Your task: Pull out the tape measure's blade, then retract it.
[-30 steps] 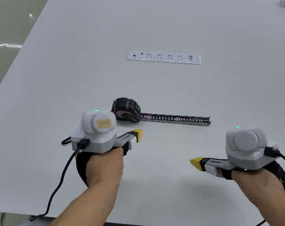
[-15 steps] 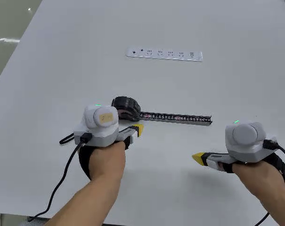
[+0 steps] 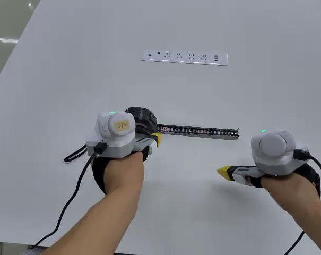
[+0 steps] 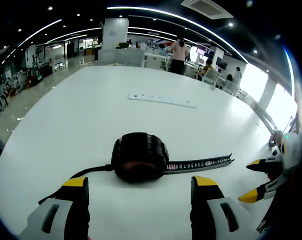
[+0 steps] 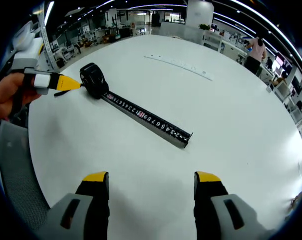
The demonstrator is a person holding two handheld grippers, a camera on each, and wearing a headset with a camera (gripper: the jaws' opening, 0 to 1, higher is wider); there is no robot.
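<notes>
A black tape measure (image 3: 143, 119) lies on the white table (image 3: 70, 79) with its blade (image 3: 198, 130) drawn out to the right. My left gripper (image 3: 155, 141) sits just short of the case, open, with nothing between its fingers. In the left gripper view the case (image 4: 140, 156) lies right ahead of the open gripper (image 4: 141, 184), and the blade (image 4: 199, 163) runs right. My right gripper (image 3: 225, 171) hovers low, near the blade's hook end (image 3: 236, 133), open and empty. The right gripper view shows the blade (image 5: 146, 117), the case (image 5: 93, 77) and the open gripper (image 5: 151, 178).
A white power strip (image 3: 184, 57) lies farther back on the table. The tape's black wrist strap (image 3: 74, 154) trails left of my left hand. A cable hangs from each gripper. People and desks stand beyond the table (image 4: 180, 50).
My left gripper has moved forward, closing on the tape measure's case. The right gripper has hardly shifted. The tape and its blade lie as before.
</notes>
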